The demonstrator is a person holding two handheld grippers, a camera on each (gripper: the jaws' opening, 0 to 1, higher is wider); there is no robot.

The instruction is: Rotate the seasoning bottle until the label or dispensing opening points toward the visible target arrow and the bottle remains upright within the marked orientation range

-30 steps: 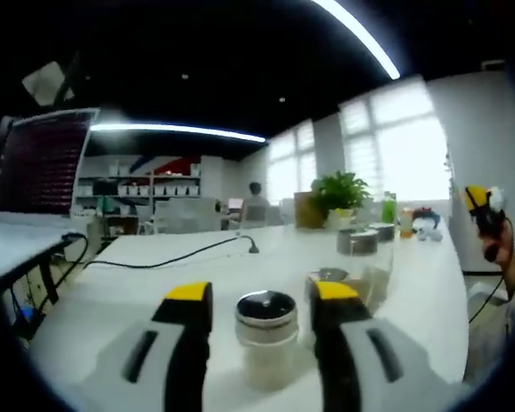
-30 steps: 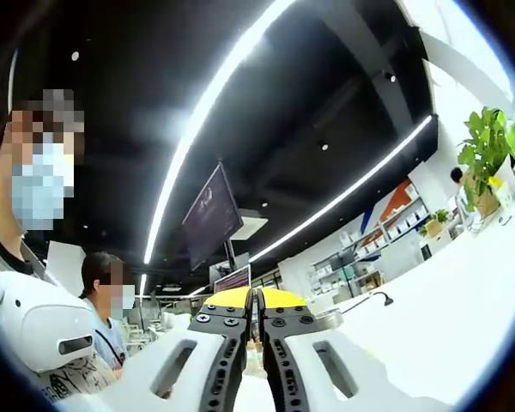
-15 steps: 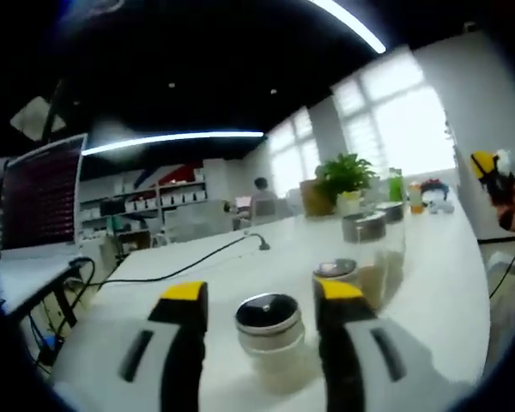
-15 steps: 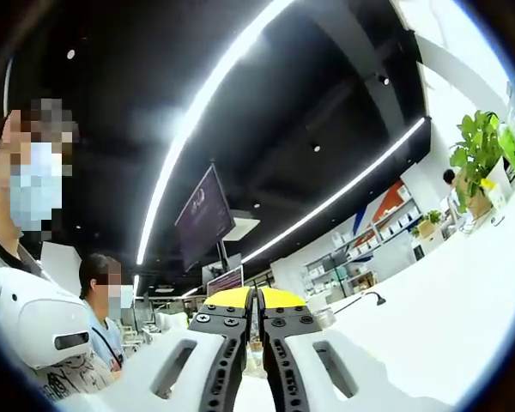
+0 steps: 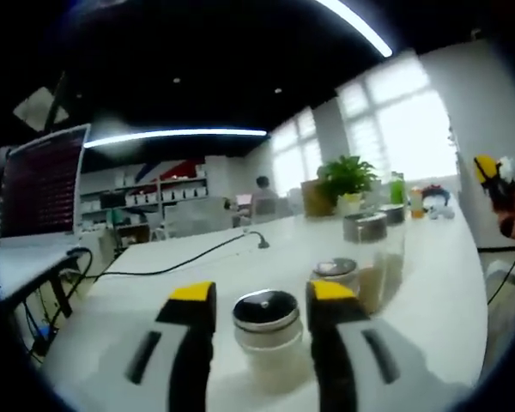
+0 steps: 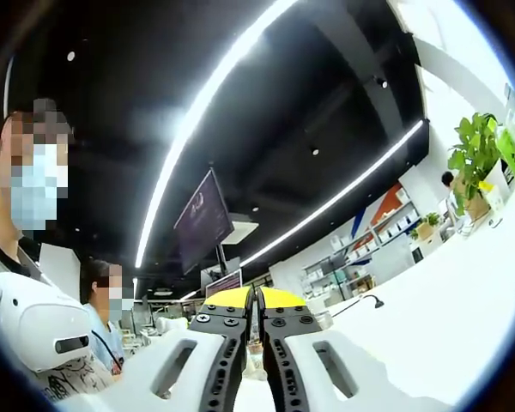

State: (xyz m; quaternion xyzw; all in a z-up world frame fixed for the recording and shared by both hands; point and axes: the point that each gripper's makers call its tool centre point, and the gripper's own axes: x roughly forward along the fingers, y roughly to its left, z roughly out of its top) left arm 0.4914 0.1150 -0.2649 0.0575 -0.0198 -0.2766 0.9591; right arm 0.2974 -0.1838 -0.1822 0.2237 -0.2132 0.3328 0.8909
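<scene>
Left gripper view skims the table (image 5: 429, 283); right gripper view tilts ceilingward (shared plant (image 5: 346, 178)).

Open-plan office: shelving (image 5: 159, 190), monitor (image 5: 39, 182), long white table (image 5: 429, 275).

Left gripper (image 5: 260, 296), yellow-tipped jaws either side of seasoning bottle (image 5: 267, 330), upright on white worktop (image 5: 180, 279); contact unclear, maybe a small gap. Metal lid on top. Second shaker (image 5: 336, 271) just behind right jaw, taller jar (image 5: 366, 249) beyond it. Black cable (image 5: 189, 257) runs across worktop. Potted plant (image 5: 346, 178) at far end. Monitor (image 5: 39, 180) at left.
</scene>
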